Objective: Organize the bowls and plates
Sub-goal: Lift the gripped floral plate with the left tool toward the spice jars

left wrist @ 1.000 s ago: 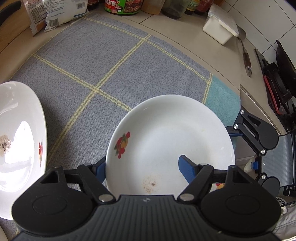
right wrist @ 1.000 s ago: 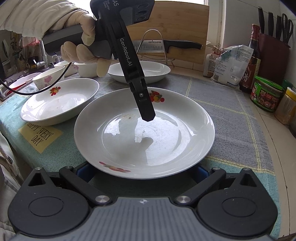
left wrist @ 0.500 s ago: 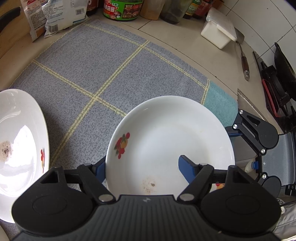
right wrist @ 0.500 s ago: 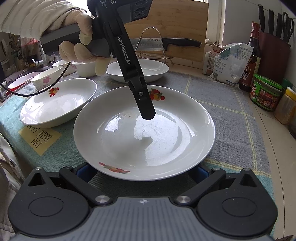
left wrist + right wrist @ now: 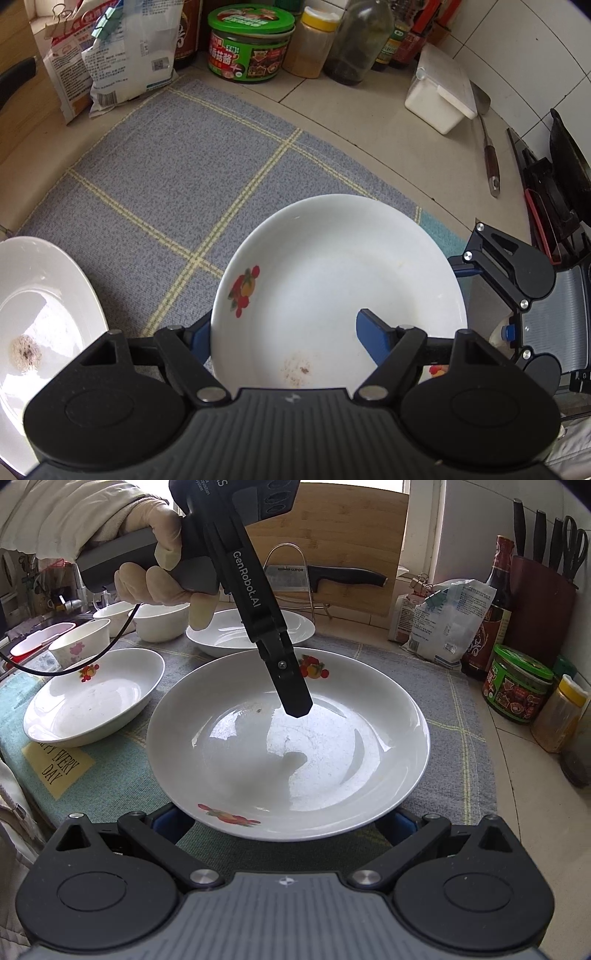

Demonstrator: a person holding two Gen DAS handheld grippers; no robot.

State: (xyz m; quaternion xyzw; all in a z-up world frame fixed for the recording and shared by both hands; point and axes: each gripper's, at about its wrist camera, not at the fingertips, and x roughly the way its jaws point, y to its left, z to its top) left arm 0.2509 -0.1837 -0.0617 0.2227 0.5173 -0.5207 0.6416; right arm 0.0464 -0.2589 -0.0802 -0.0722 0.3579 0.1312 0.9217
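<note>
Gripping plate (image 5: 332, 266) rim, left gripper (image 5: 284, 334) (clamped)

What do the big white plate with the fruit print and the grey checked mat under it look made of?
The big white plate with the fruit print looks like glazed ceramic or porcelain: glossy, with window glare and a sharp reflection in its well. It could be melamine. The grey checked mat looks like woven cloth: matte, speckled weave, yellow stripes.

Left wrist view, steep downward angle, close over the plate (image 5: 332, 280) and grey mat (image 5: 177, 177), right wrist view, shallower angle across the counter toward the cutting board (image 5: 343, 546), both views sharing plate, mat, green jar (image 5: 517, 683).
</note>
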